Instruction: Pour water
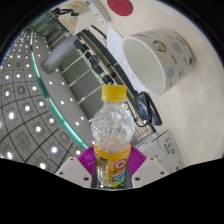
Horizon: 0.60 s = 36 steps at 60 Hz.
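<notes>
A clear plastic bottle (112, 135) with a yellow cap and a yellow-and-white label stands between my fingers, held up off the table. My gripper (112, 163) is shut on the bottle, both magenta pads (87, 158) pressing its labelled body. Beyond the bottle, up and to the right, a white paper cup (158, 56) with pale dots lies tilted in the view, its open mouth facing left toward the bottle's cap. The whole scene appears rolled sideways.
A pale tabletop (195, 105) spreads behind the cup. A red round object (121, 6) sits at the far end of it. Black cables (143, 110) run just behind the bottle. To the left is a room with a ceiling of small lights (25, 95).
</notes>
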Each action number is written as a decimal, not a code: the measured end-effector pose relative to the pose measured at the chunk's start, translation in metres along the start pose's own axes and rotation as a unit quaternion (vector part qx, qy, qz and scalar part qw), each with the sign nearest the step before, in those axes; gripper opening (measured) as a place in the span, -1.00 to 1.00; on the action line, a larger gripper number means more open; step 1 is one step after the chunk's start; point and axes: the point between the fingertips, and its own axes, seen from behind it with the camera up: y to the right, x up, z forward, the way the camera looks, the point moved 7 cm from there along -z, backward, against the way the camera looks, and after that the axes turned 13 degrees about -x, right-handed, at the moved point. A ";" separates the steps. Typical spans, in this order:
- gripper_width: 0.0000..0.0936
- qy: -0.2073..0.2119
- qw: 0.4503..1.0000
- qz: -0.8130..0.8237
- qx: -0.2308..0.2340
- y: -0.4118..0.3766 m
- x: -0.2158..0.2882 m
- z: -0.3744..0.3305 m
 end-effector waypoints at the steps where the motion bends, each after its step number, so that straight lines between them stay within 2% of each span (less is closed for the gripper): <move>1: -0.15 -0.002 1.000 0.014 0.001 -0.002 0.000 -0.006; 7: -0.15 -0.006 0.999 0.043 -0.001 0.008 0.019 0.006; 17: -0.15 -0.018 0.999 0.032 -0.027 0.006 0.011 0.003; 29: -0.15 -0.018 0.989 -0.131 -0.059 -0.031 0.004 -0.014; 36: -0.15 0.012 0.961 -0.267 -0.072 -0.070 0.014 -0.033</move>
